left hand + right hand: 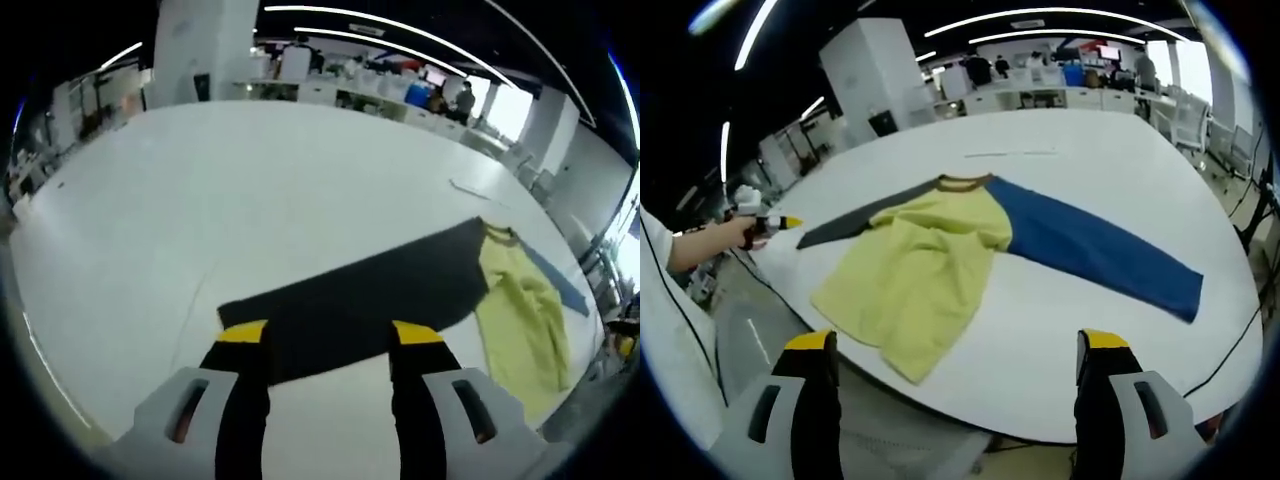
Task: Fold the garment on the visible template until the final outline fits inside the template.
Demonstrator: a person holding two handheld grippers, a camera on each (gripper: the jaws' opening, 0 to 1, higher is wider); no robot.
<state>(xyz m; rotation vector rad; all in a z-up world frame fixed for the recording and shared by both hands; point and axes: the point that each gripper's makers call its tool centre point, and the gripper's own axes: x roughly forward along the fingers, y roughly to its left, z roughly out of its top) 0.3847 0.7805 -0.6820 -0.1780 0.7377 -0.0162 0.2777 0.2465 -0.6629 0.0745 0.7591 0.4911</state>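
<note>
Both grippers hang wide open, the left gripper (330,335) over the raglan shirt's (930,260) dark sleeve (370,290), poised to start folding, the right gripper (955,345) at lower frame.

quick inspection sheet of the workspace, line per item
surface: large white table, a faint line marked on it.
job's things: garment spread flat; yellow body, dark sleeve, blue sleeve.
clutter: nothing seen.
grippers: left tool open over the dark sleeve's end; right tool open, short of the yellow hem.
cables: thin cable hanging off the table edge.
surroundings: open office with desks, ceiling strip lights.
</note>
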